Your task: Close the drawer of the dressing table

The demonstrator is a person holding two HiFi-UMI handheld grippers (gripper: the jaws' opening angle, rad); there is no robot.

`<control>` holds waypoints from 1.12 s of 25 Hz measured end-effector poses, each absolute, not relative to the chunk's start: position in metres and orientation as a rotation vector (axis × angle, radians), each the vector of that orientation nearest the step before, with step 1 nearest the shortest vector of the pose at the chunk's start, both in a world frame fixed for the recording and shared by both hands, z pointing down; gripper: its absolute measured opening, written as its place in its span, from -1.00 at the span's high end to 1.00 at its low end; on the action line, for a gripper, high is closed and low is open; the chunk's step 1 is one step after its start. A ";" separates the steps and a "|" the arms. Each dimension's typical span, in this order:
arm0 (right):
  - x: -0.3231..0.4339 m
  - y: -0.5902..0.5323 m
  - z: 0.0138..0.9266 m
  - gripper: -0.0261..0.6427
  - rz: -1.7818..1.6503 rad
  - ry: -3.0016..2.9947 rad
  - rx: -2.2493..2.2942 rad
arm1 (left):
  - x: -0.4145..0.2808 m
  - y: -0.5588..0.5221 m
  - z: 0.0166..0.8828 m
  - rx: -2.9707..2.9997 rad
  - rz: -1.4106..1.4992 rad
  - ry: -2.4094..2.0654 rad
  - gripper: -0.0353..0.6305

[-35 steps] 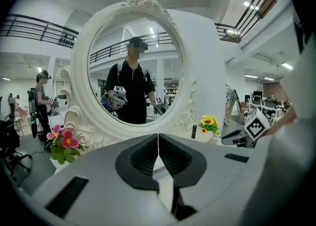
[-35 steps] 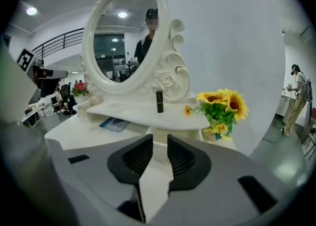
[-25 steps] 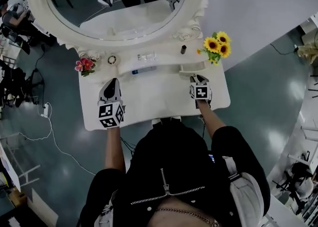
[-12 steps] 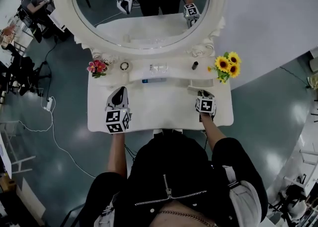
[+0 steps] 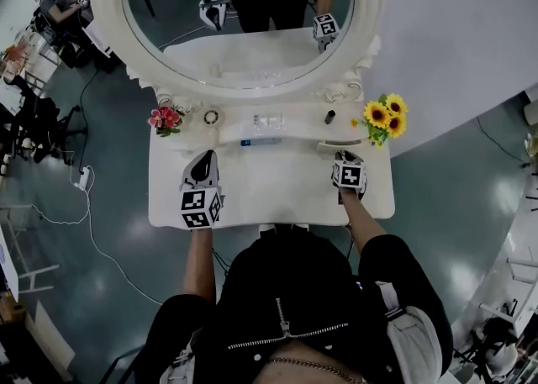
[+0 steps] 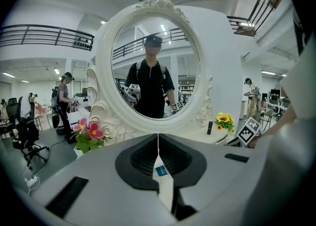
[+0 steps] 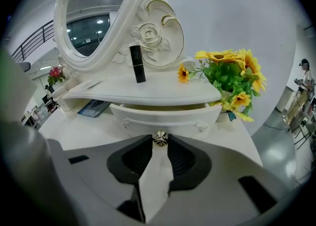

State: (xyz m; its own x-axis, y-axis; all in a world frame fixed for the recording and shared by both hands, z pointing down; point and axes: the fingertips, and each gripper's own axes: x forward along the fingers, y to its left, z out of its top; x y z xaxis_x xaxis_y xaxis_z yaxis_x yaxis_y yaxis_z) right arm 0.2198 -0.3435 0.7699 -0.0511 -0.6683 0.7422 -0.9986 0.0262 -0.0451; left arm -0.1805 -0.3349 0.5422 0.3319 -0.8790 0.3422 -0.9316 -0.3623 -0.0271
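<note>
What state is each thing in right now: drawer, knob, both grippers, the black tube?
drawer: partly open.
right gripper: jaws closing on the knob.
knob: between the right gripper's tips.
left gripper: shut, empty.
tube: upright on the shelf.

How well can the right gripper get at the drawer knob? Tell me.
Likely yes: the knob sits right at the tips of the right gripper, between its closing jaws, and nothing else is in the way.
</note>
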 end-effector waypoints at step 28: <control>0.206 -0.361 0.728 0.78 0.685 -1.876 1.704 | -0.190 -0.346 0.544 2.416 0.437 -1.671 0.82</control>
State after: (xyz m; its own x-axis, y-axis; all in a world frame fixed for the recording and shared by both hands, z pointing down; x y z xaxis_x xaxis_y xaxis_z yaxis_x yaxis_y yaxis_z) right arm 0.2063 -0.3605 0.7285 -0.0818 -0.7381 0.6697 -0.9960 0.0851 -0.0279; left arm -0.1902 -0.3463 0.5437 0.3286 -0.8836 0.3336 -0.9338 -0.3569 -0.0255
